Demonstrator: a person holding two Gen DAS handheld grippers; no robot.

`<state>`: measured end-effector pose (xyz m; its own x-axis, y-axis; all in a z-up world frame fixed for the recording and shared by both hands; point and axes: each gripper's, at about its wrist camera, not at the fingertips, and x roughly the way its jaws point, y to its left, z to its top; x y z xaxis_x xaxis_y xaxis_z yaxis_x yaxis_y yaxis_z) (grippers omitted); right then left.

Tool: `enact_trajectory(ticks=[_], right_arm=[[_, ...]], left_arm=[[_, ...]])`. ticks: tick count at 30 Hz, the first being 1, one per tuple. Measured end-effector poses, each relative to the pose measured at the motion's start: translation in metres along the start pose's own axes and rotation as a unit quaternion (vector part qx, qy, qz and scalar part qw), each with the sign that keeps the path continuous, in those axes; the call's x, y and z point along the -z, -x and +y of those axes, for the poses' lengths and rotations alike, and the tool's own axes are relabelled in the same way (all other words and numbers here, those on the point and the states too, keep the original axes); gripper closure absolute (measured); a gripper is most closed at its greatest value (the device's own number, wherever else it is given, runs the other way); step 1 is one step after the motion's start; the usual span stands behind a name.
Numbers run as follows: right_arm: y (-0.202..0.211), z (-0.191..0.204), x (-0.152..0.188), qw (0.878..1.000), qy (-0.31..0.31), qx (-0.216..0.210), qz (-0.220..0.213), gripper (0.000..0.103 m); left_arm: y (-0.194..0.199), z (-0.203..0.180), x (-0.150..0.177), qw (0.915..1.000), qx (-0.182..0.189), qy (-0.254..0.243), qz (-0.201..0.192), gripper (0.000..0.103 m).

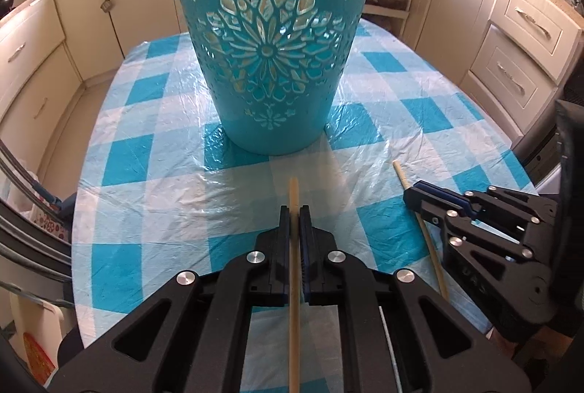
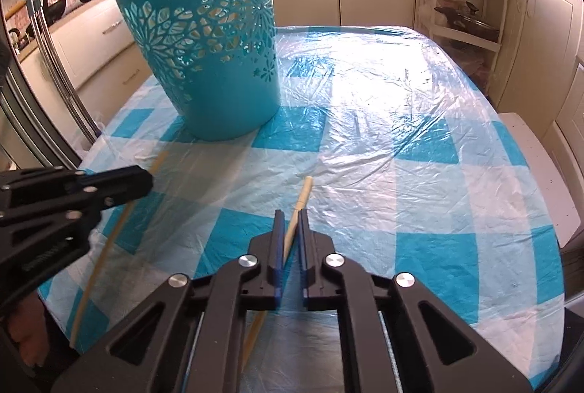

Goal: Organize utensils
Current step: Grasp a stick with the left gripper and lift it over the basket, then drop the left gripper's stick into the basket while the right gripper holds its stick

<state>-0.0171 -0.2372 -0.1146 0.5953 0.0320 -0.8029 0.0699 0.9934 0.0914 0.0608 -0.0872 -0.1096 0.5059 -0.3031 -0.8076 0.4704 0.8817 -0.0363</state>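
The left gripper (image 1: 295,214) has its fingers clamped on a thin, pale wooden stick (image 1: 294,269) pointing to twelve o'clock at the perforated turquoise plastic basket (image 1: 272,38). The right gripper (image 2: 291,221) straddles a second wooden stick (image 2: 300,206) lying on the checked counter (image 2: 419,174), fingers slightly apart, seemingly not gripping. Both sticks look light, stiff and smooth; gripping near mid-length should limit pivoting.

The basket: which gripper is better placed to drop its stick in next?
Probably left. The left gripper is shut on a stick pointing straight at the basket. The right gripper is further to the side, its jaws only loosely around its stick.
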Motion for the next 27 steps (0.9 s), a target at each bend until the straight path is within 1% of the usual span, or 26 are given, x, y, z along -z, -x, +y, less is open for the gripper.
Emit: enact_trajectory(ticks=[5, 7, 9, 11, 14, 15, 17, 19, 22, 25, 27], right_arm=[[-0.002, 0.005, -0.004, 1.0, 0.015, 0.017, 0.007, 0.096], [-0.003, 0.006, -0.004, 0.999, 0.026, 0.022, 0.008, 0.096], [-0.003, 0.009, -0.003, 0.999, 0.036, 0.026, 0.005, 0.096], [-0.003, 0.008, -0.002, 0.999, 0.037, 0.025, 0.001, 0.096], [-0.003, 0.004, -0.002, 1.0, 0.025, 0.013, 0.0, 0.096], [-0.003, 0.003, -0.002, 1.0, 0.02, 0.009, 0.0, 0.096], [-0.003, 0.0, -0.002, 1.0, 0.014, 0.003, -0.001, 0.096], [-0.003, -0.001, -0.003, 1.0, 0.012, 0.0, -0.001, 0.096], [-0.004, -0.002, -0.004, 1.0, 0.008, -0.003, -0.002, 0.096], [-0.004, -0.003, -0.004, 1.0, 0.005, -0.007, -0.002, 0.096], [-0.004, -0.003, -0.004, 1.0, 0.003, -0.009, -0.003, 0.096]], left_arm=[[0.018, 0.002, -0.003, 0.9996, 0.018, -0.002, -0.023, 0.098], [0.031, 0.004, -0.007, 0.9985, 0.04, 0.001, -0.038, 0.098], [0.046, 0.007, -0.012, 0.9959, 0.07, 0.009, -0.056, 0.098], [0.065, 0.014, -0.022, 0.9915, 0.103, 0.02, -0.077, 0.098], [0.096, 0.024, -0.042, 0.9824, 0.139, 0.035, -0.119, 0.098], [0.105, 0.026, -0.049, 0.9798, 0.147, 0.039, -0.131, 0.098], [0.128, 0.032, -0.069, 0.9716, 0.161, 0.048, -0.166, 0.098], [0.145, 0.036, -0.086, 0.9648, 0.164, 0.053, -0.198, 0.098], [0.162, 0.039, -0.113, 0.956, 0.15, 0.054, -0.246, 0.098], [0.166, 0.042, -0.136, 0.9483, 0.134, 0.068, -0.279, 0.098], [0.163, 0.043, -0.152, 0.9436, 0.116, 0.078, -0.3, 0.098]])
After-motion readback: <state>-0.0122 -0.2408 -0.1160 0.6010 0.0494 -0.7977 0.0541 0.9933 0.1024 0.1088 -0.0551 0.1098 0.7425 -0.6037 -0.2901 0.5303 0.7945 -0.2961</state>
